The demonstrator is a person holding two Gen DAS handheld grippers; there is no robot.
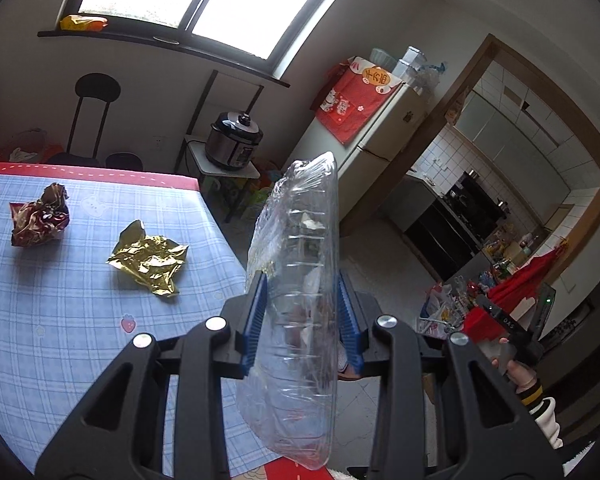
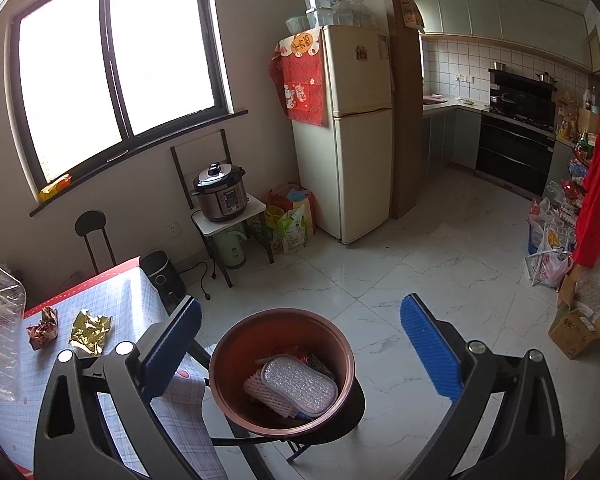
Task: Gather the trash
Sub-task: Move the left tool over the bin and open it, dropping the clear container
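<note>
**Clamshell tray in the left gripper, bin off the table's edge**

The clear plastic clamshell tray (image 1: 296, 300) stands on edge between the blue pads of the left gripper (image 1: 302, 312), which is closed on it about midway along its length. Its long axis runs up and away from the gripper, roughly along the fingers, so one end rises toward the fridge (image 1: 384, 132) in the background and the other hangs down past the gripper body. In the left wrist view it sits over the table's right-hand edge, partly above the floor.

In the right wrist view the same tray shows at the far left (image 2: 0, 320), above the checked tablecloth (image 2: 112, 296). The round brown waste bin (image 2: 282, 368) lies to its right, off the table edge and lower, resting on what looks like a dark stool. It already holds a white foam net and a glittery flat pack. So the tray, I judge, has to travel rightward and down to reach it, and going in end-first would suit the bin's mouth best.

The right gripper (image 2: 300, 340) is spread wide and empty, its pads framing the bin from above, so that hand is nearer the bin.

Two more pieces remain on the tablecloth: a crumpled gold foil wrapper (image 1: 150, 258) and, beyond it, a crumpled red-brown wrapper (image 1: 40, 218), well apart from each other.
</note>
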